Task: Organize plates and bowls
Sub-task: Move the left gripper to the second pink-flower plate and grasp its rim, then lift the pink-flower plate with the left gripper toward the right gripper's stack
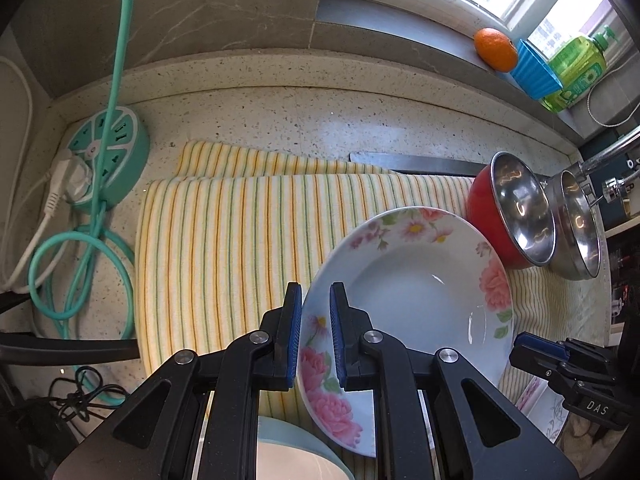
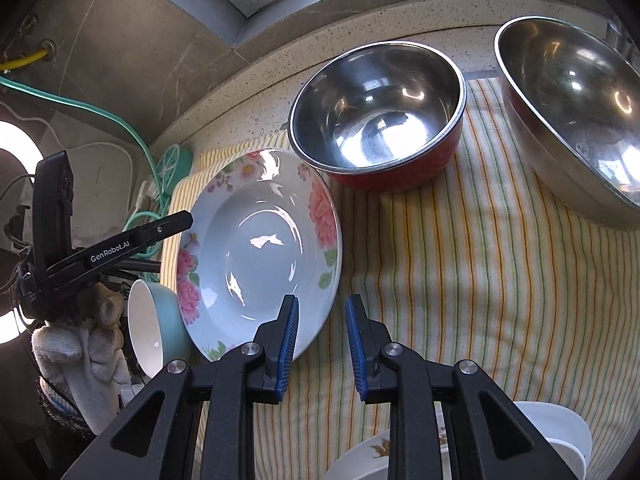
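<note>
Plate rim sits clamped between the blue pads of the left claw (image 1: 315, 336), which holds the floral plate (image 1: 404, 280) tilted above the striped cloth (image 1: 224, 248) on the speckled table (image 1: 280, 116). The right wrist view shows the same plate (image 2: 260, 248) from its other side: the right claw (image 2: 322, 344) stands narrowly parted at the plate's near edge, one pad overlapping the rim and the other over the cloth (image 2: 460, 280), gripping nothing that can be seen.

Only the left wrist view shows the round teal power strip (image 1: 106, 156) with its white plug and coiled teal cable (image 1: 80, 276) on the table, and on the window ledge an orange (image 1: 495, 49), a blue cup (image 1: 534, 68) and a green soap bottle (image 1: 578, 68). Only the right wrist view shows a gloved hand (image 2: 80, 352) on the left tool, and white dishes (image 2: 560, 432) stacked at the lower edge.

Both views catch the red bowl with a steel inside (image 2: 378, 114) and the larger steel bowl (image 2: 572, 112) beyond the plate, and a teal bowl (image 2: 154, 326) lying tipped just beside the plate's lower rim.
</note>
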